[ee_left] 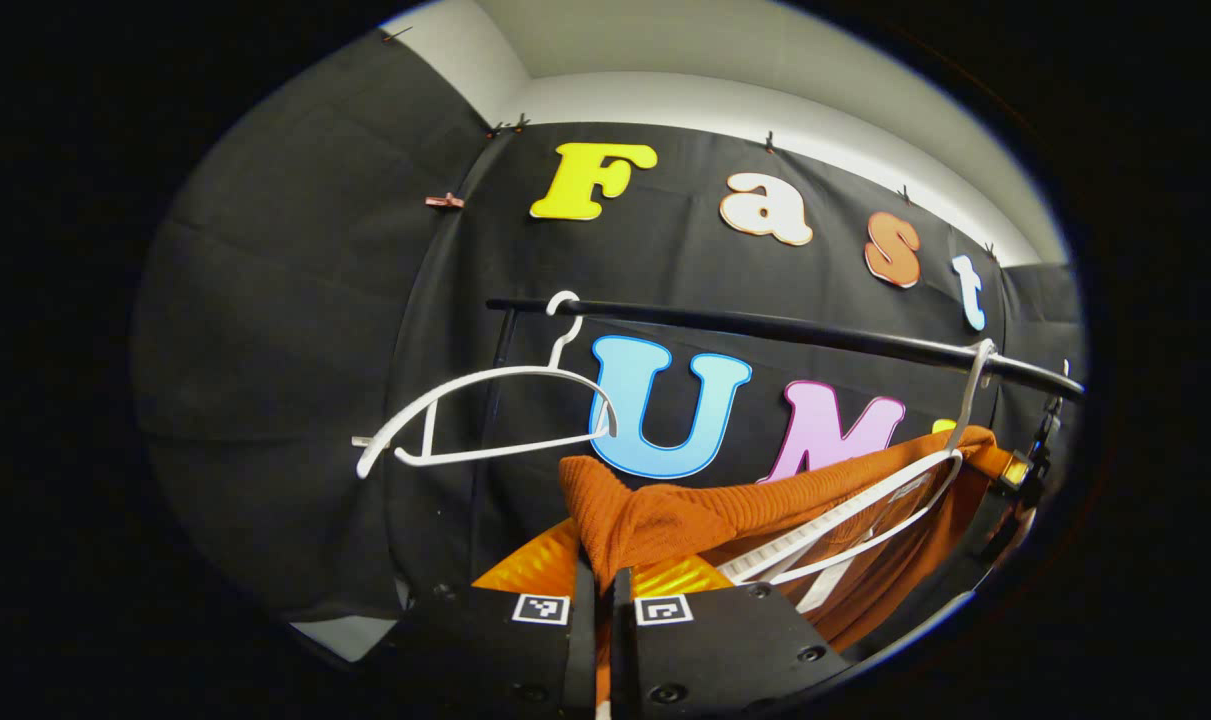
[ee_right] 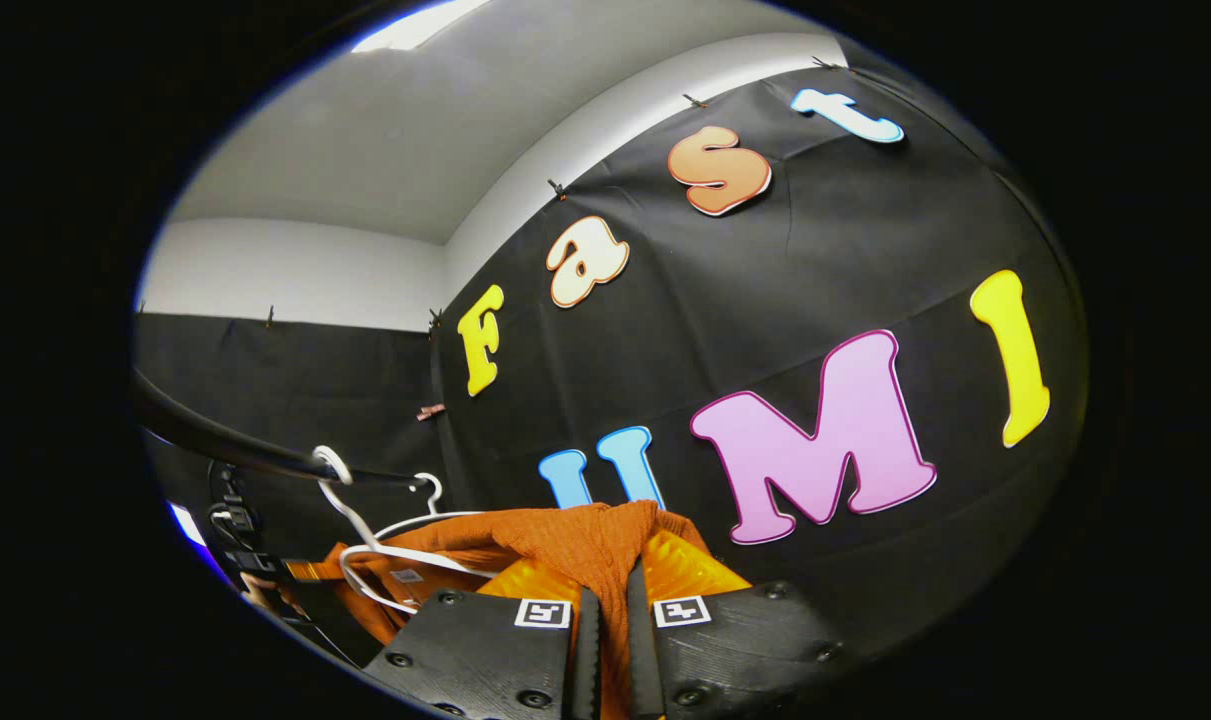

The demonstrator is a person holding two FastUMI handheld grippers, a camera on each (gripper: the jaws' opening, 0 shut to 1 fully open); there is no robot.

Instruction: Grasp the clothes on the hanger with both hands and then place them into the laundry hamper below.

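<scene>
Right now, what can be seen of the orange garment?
The orange garment is a ribbed knit, soft and bunched. In the left gripper view its fabric is pinched between the left gripper fingers; in the right gripper view the right gripper fingers clamp another fold. It drapes over a white hanger hooked on the black rail, stretched between both grips.

Orange ribbed knit garment, bunched, draped over white hanger

Nothing legible stands on any object; a small tag inside the orange garment is too blurred to read.
</scene>
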